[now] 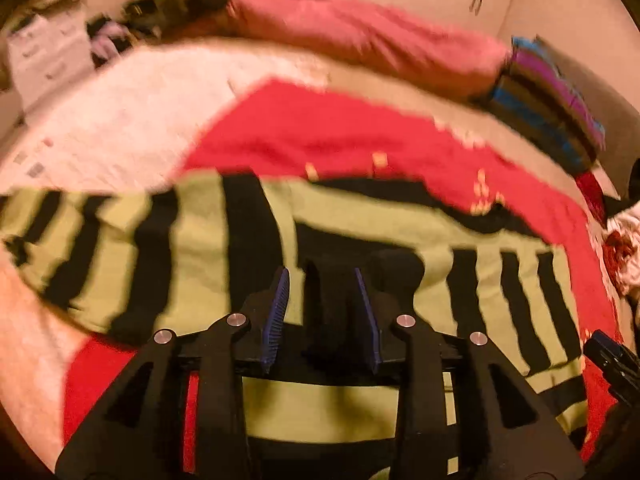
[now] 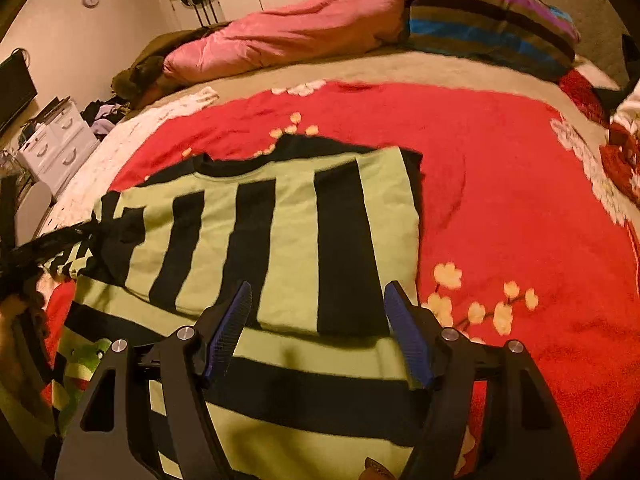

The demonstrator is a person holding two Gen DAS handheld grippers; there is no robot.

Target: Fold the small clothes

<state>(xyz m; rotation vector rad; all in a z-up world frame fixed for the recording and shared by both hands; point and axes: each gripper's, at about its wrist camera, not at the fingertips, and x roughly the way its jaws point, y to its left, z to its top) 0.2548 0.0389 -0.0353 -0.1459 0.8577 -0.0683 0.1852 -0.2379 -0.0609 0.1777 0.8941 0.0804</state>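
Now both grippers (left point(image 1: 320, 280), right point(image 2: 318, 304)) gape, seemingly empty, over striped shirt point(image 2: 280, 216).

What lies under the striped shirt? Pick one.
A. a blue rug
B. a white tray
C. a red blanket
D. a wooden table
C: the green-and-black striped shirt lies flat on a red blanket printed with pale flowers, spread over the bed.

Ahead and to the right of the right gripper point(image 2: 318, 320), the red blanket point(image 2: 500, 208) lies bare. Further ahead, a pink duvet point(image 2: 288, 36) and striped pillow point(image 2: 488, 20) block passage. The striped shirt point(image 2: 280, 216) covers the near left; the left view is blurred.
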